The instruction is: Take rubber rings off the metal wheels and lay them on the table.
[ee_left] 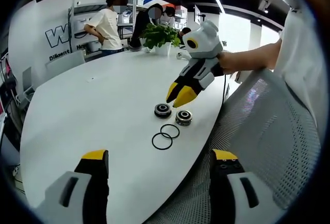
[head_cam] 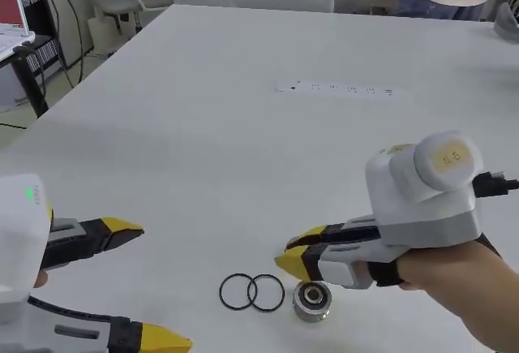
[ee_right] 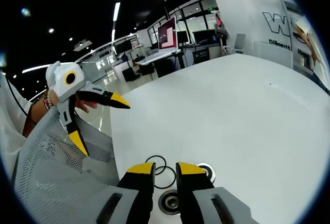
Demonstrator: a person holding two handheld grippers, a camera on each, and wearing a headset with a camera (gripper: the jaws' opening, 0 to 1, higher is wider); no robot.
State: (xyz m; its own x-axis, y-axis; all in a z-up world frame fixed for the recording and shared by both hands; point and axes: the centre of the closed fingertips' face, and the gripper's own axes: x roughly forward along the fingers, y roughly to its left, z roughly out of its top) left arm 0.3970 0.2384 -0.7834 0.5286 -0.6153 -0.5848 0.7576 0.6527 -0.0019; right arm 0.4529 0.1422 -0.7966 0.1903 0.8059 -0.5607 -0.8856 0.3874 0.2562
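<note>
Step in hand: ring removal, partly done by the look of it. Two rubber rings (head_cam: pixel 251 292) lie flat on the tabletop (head_cam: pixel 243 126) close to its near edge, overlapping each other.

One metal wheel (head_cam: pixel 312 300) sits just beside them, toward the right end of that edge. The left gripper view shows a second wheel (ee_left: pixel 163 110) touching or nearly touching the first. Cannot tell whether either wheel has a ring on it.

Right tongs (head_cam: pixel 290 257): nearly closed with a slim gap, holding nothing, poised just above the wheels. Left tongs (head_cam: pixel 144 281): spread wide, empty, well apart from the parts.

Orientation: the wheels rest on their faces, bores pointing up. The rings are round, so they have no long axis. As a pair they run along the near edge.

Next move, my judgement: check the wheel rims. If a ring remains, steady the wheel with the left tongs and peel the ring with the right. A bare wheel may roll or skid.
</note>
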